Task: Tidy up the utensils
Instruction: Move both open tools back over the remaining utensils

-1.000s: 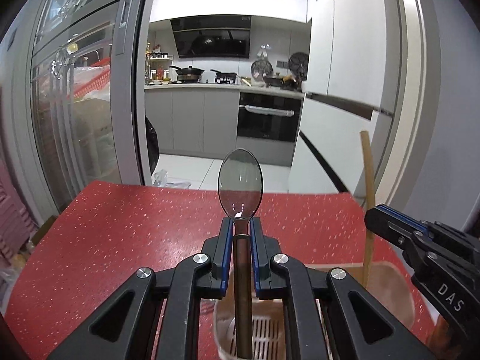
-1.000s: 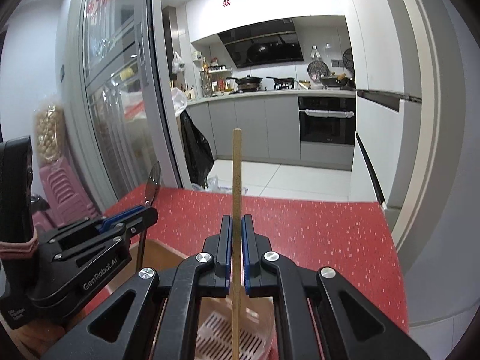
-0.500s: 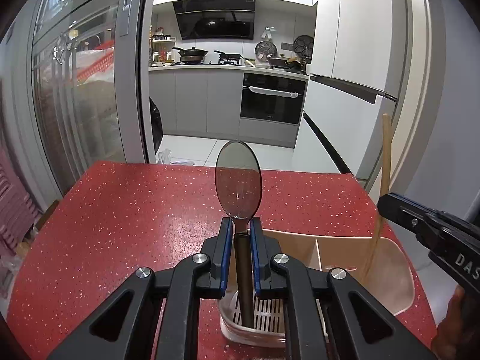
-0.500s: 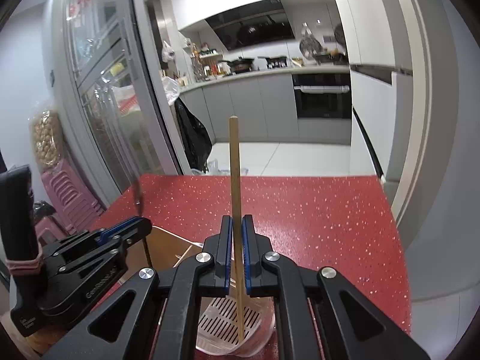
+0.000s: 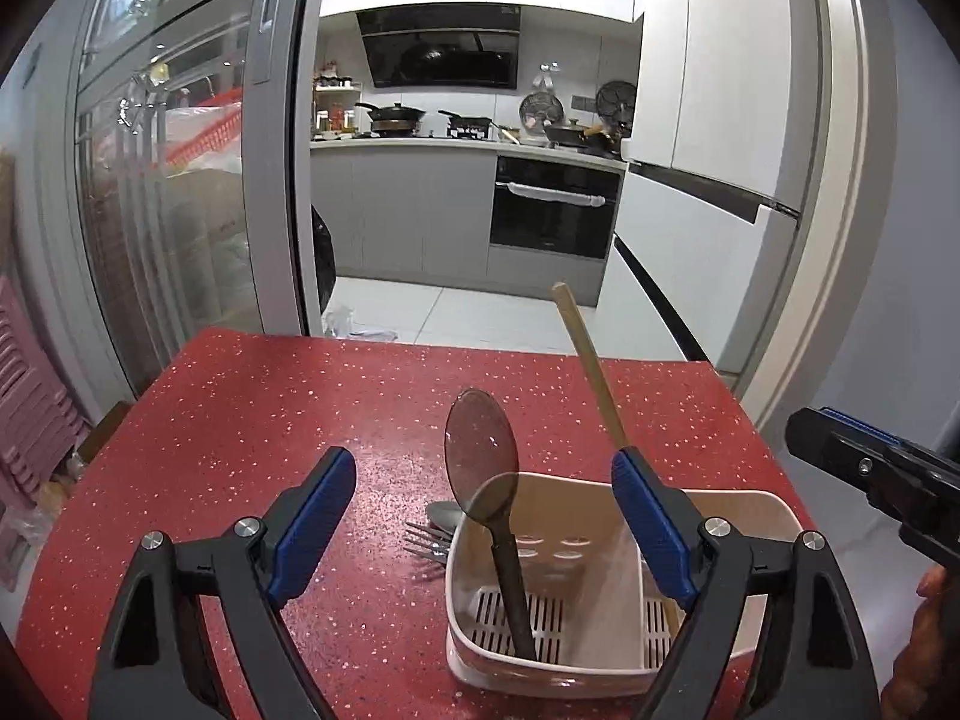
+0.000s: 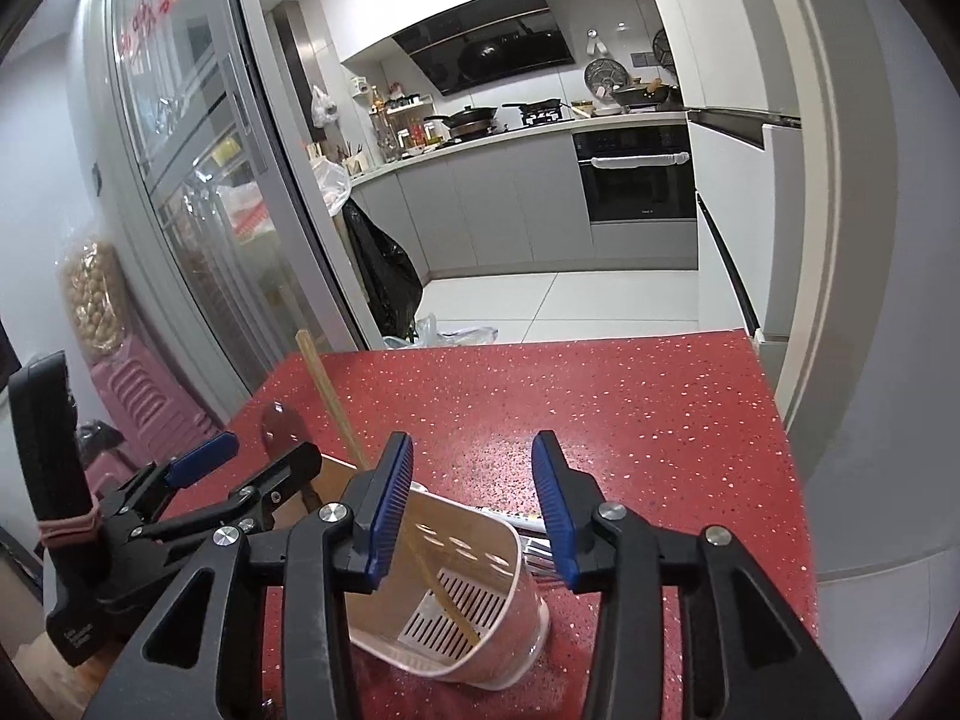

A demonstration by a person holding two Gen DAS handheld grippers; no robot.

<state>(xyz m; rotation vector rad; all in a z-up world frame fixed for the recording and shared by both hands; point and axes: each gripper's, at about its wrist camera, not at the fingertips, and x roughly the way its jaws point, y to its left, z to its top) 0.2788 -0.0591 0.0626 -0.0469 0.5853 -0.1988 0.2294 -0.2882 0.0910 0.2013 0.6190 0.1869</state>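
Red speckled stone is forming the tabletop [image 5: 240, 450], and a cream plastic utensil caddy [image 5: 600, 594] is standing on it near the front edge. The left gripper [image 5: 483, 510] is hovering over the caddy with its jaws spread wide, having just been opening; nothing is pinched between them. A dark spoon [image 5: 489, 492] is standing handle-down in the caddy's left compartment, bowl upward, leaning against the far wall and touching neither blue pad. A fork [image 5: 429, 537] and a second metal utensil are lying flat on the table just behind the caddy's far left corner.

The right gripper [image 6: 474, 504] is holding its jaws partly apart, having likewise just been opening. A wooden chopstick [image 6: 336, 414] is resting in the caddy's other compartment, tip on the slotted floor, leaning away toward the left gripper. Whether it is touching the right gripper's left pad [image 6: 390, 507] cannot be determined; it is not being squeezed.
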